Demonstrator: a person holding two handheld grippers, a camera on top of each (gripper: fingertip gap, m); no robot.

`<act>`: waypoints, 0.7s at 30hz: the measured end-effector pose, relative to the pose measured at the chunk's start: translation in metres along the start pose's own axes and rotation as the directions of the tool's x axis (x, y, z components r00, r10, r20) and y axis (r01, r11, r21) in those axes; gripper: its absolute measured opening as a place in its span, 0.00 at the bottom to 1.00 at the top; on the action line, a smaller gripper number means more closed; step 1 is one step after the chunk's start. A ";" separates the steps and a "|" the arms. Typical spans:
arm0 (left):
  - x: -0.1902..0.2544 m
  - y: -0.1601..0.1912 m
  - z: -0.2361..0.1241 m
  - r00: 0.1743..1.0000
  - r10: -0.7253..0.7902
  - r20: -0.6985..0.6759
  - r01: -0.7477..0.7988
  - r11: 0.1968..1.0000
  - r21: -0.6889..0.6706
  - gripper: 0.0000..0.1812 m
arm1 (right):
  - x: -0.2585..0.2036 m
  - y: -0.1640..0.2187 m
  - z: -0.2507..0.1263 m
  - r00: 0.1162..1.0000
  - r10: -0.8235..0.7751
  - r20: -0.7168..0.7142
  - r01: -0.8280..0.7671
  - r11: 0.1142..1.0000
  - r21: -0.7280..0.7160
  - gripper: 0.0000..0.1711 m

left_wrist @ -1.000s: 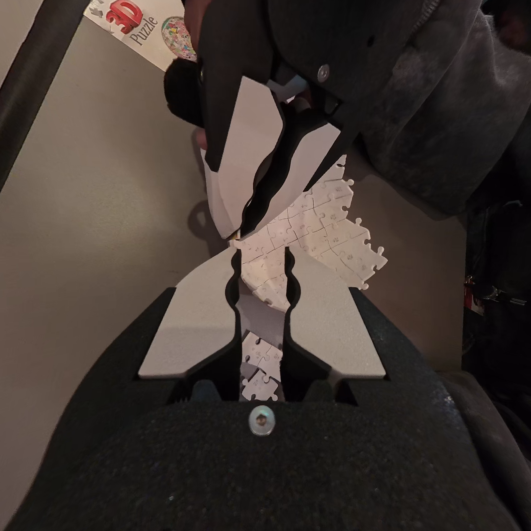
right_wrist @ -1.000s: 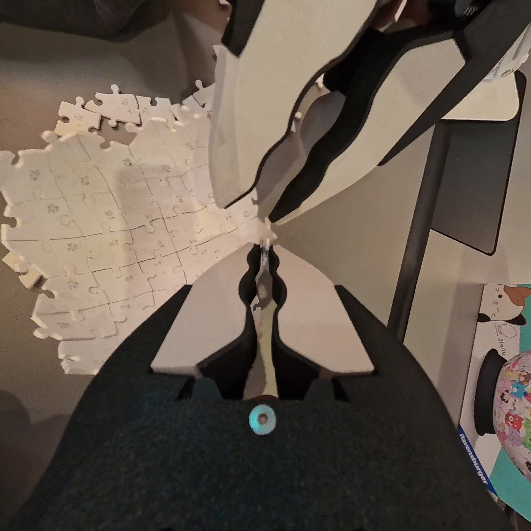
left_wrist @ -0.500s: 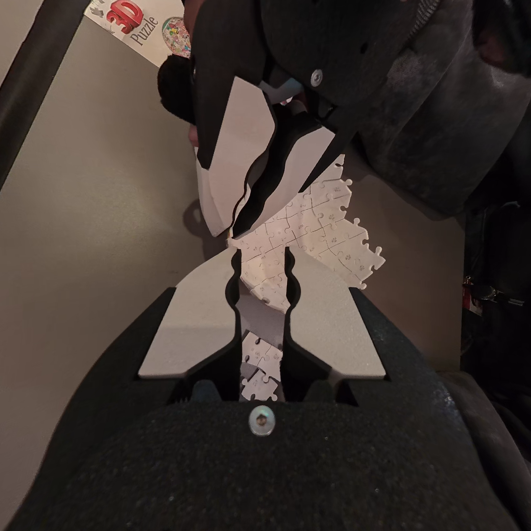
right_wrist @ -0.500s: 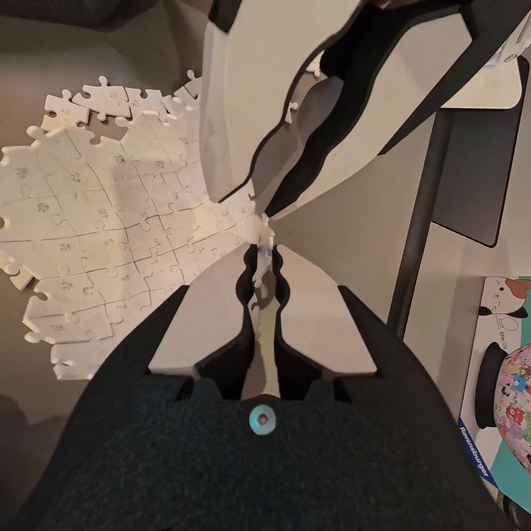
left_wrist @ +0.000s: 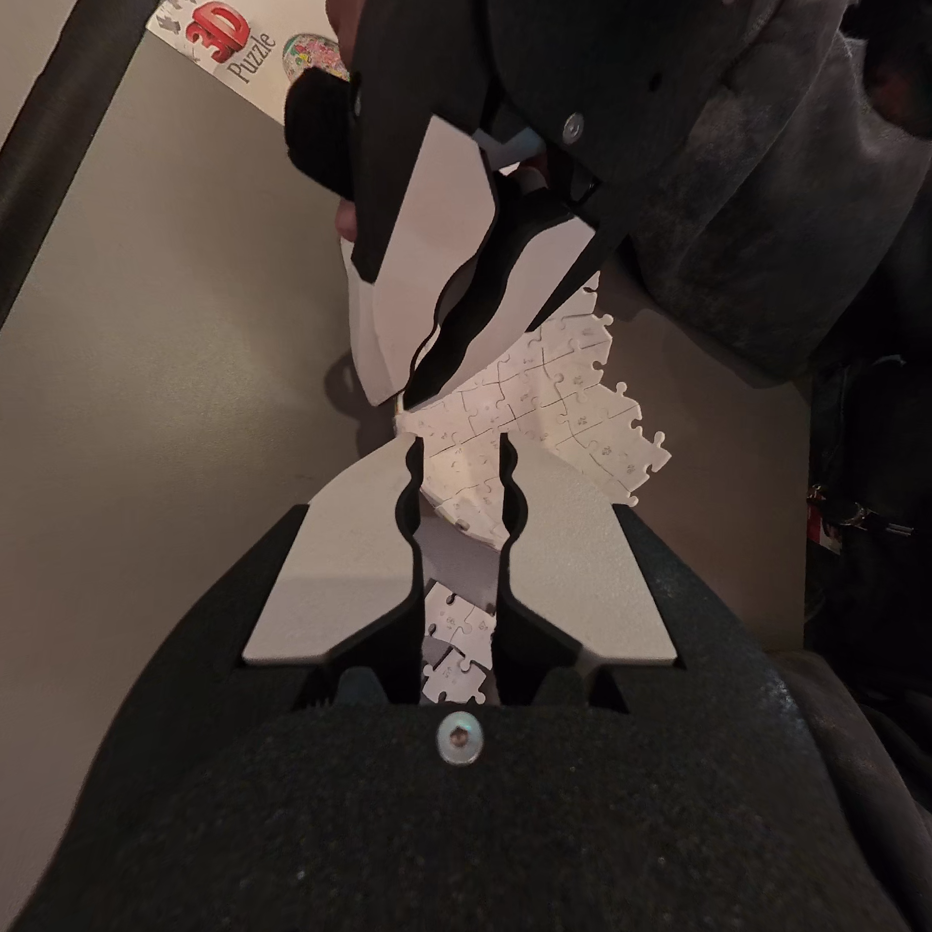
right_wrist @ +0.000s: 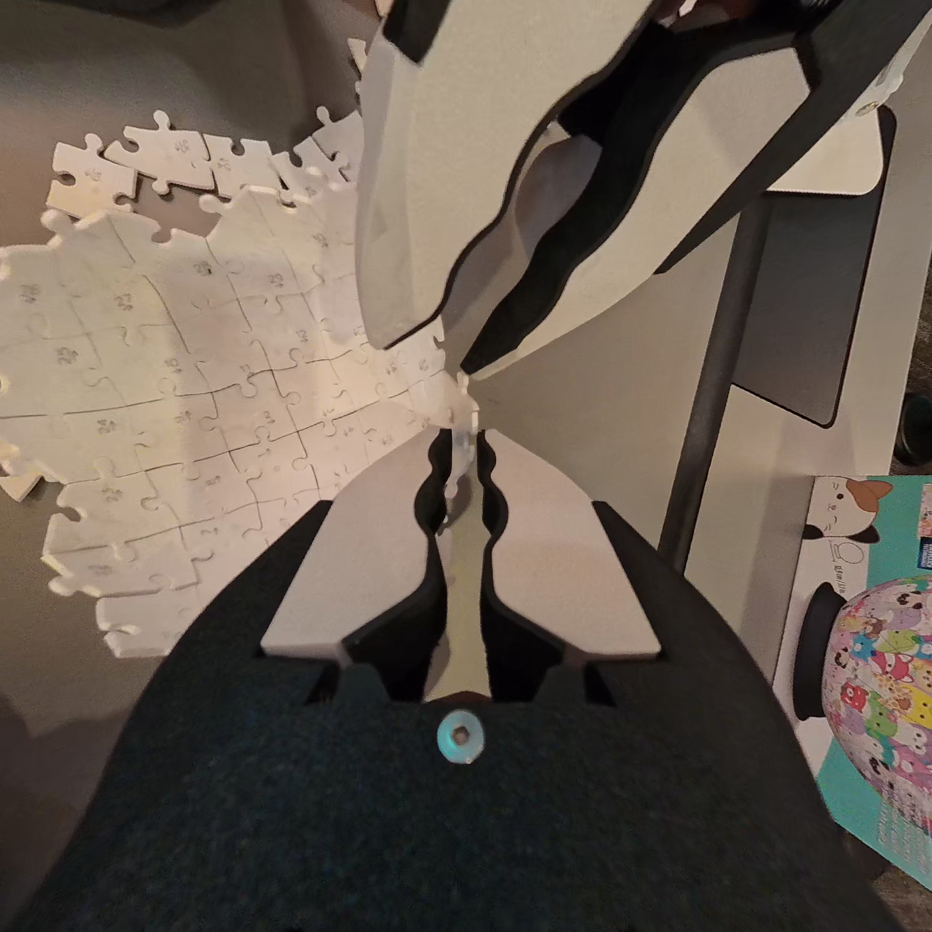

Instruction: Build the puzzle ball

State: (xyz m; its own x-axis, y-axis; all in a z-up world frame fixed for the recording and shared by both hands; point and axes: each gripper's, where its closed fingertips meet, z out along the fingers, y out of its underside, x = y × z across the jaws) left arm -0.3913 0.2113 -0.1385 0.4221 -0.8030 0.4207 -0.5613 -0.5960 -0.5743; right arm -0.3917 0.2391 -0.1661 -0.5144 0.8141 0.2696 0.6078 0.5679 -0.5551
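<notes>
A curved white shell of joined puzzle pieces [right_wrist: 201, 378] lies blank side toward me, left of centre in the right wrist view; it also shows in the left wrist view [left_wrist: 580, 413]. My left gripper [left_wrist: 460, 444] is shut on the shell's edge, which passes between its fingers. It enters the right wrist view from the top [right_wrist: 433, 355]. My right gripper [right_wrist: 461, 439] is shut on a single white puzzle piece [right_wrist: 461, 454], seen edge-on and touching the shell's rim right beside the left gripper's tips. The right gripper comes down from above in the left wrist view [left_wrist: 403, 398].
Loose white pieces [right_wrist: 166, 156] lie on the table beyond the shell, and more show under my left gripper [left_wrist: 454, 655]. The puzzle box [right_wrist: 882, 655] lies at the right. A black bar [right_wrist: 716, 403] and a dark mat [right_wrist: 807, 302] lie behind. A person's grey sleeve [left_wrist: 756, 227] is close. Less than 4 cm separates the two grippers' tips. From either gripper's tips it is about 20 cm to the black bar [right_wrist: 716, 403].
The shell and the left gripper have shifted slightly left in the right wrist view. The right gripper's piece stays against the shell's rim. Both grips are unchanged.
</notes>
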 end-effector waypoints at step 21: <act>0.015 -0.039 -0.052 0.986 0.006 0.165 -0.040 0.978 0.205 0.15 | -0.001 -0.060 -0.117 0.883 0.335 -0.328 -0.255 0.931 0.262 0.12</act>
State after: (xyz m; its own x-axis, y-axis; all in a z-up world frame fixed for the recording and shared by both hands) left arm -0.3999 0.2225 -0.0735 0.5306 -0.7945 0.2955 -0.4197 -0.5491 -0.7227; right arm -0.3570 0.2187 -0.0413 -0.0527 0.9491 0.3105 0.5380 0.2890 -0.7919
